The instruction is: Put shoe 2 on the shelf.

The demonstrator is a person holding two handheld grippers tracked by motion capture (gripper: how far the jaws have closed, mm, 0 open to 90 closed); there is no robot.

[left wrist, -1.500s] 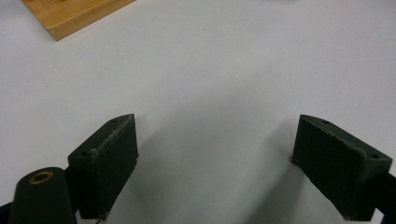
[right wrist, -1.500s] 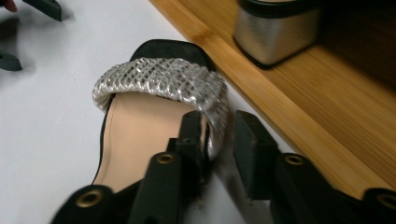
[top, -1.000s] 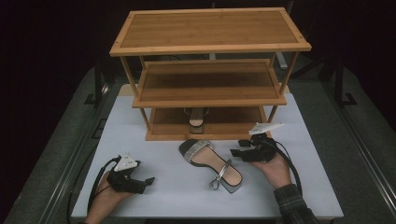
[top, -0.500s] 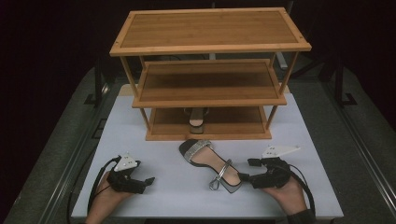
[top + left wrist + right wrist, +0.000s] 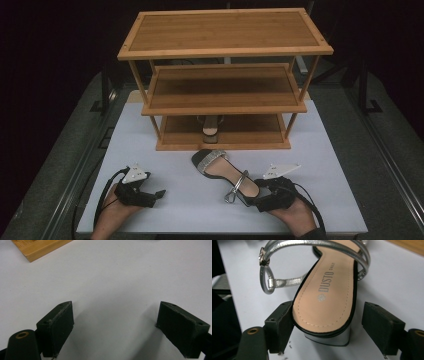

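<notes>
Right gripper [image 5: 329, 325] brackets the heel of the sandal [image 5: 225, 175] on the worktop [image 5: 330, 150], jaws having just opened wide, not clamped; its long axis runs straight ahead toward the rack [image 5: 225, 50]; left gripper [image 5: 150, 196] open, farther.

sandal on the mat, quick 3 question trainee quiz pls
1. True or false: the right gripper has its jaws on either side of the heel of the sandal.
2. Where is the second sandal? A top shelf, B middle shelf, C bottom shelf of the rack.
3. What lies between the jaws of the left gripper?

Key
1. True; a gap shows at one pad, so no grip yet.
2. C.
3. Nothing but bare white mat.
</notes>
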